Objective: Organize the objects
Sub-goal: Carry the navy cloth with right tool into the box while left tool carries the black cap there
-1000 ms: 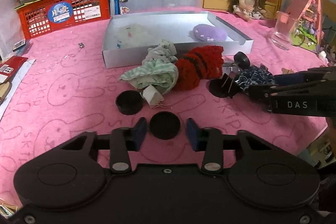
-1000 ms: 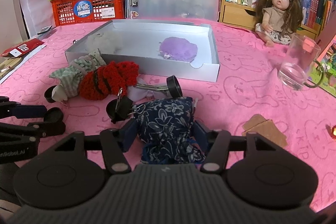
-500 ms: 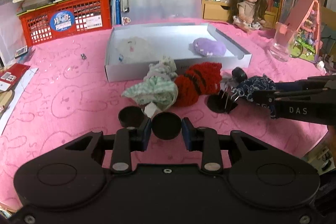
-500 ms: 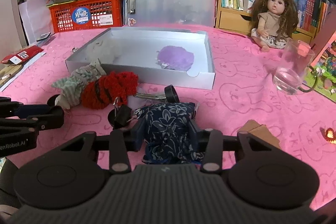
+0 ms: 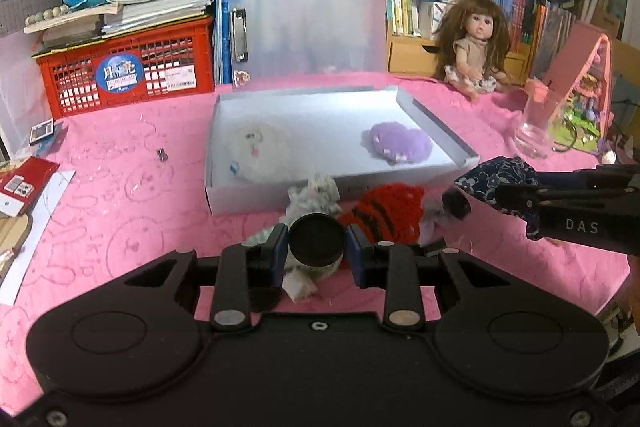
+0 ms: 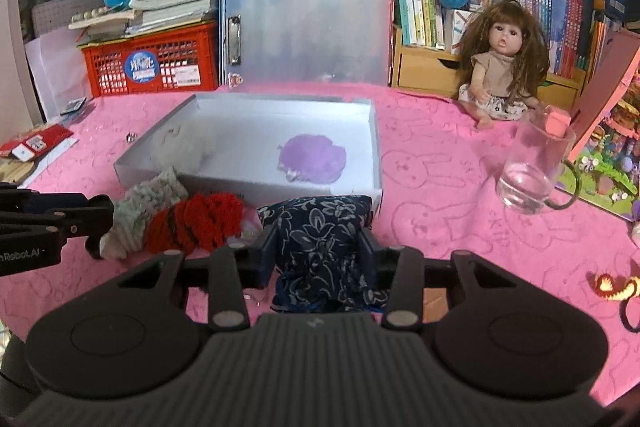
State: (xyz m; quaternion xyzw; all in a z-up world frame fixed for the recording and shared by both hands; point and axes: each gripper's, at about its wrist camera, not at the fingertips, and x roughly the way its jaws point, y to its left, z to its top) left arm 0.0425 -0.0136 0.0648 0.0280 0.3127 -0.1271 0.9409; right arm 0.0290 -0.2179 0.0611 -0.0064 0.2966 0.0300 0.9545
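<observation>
Black round lid [image 5: 317,240] and navy floral pouch [image 6: 324,243] are both lifted clear of the pink bench [image 5: 120,211], one in each gripper, as the sorting moves from pick-up to carry. The left gripper [image 5: 317,247] has its jaws clamped on the lid's edges; the right gripper [image 6: 320,251] has just finished closing its jaws on the pouch, which bulges between the pads. Beneath them a red knitted piece [image 6: 200,223] and a pale green knitted cloth [image 6: 152,199] lie heaped against the near wall of the white cardboard tray [image 5: 212,163], which already holds a purple plush pad [image 5: 400,143] and a white fluffy item [image 5: 256,151]. The likely next move is a forward carry over that near wall, then a release onto the tray's bare floor between the two soft items.
</observation>
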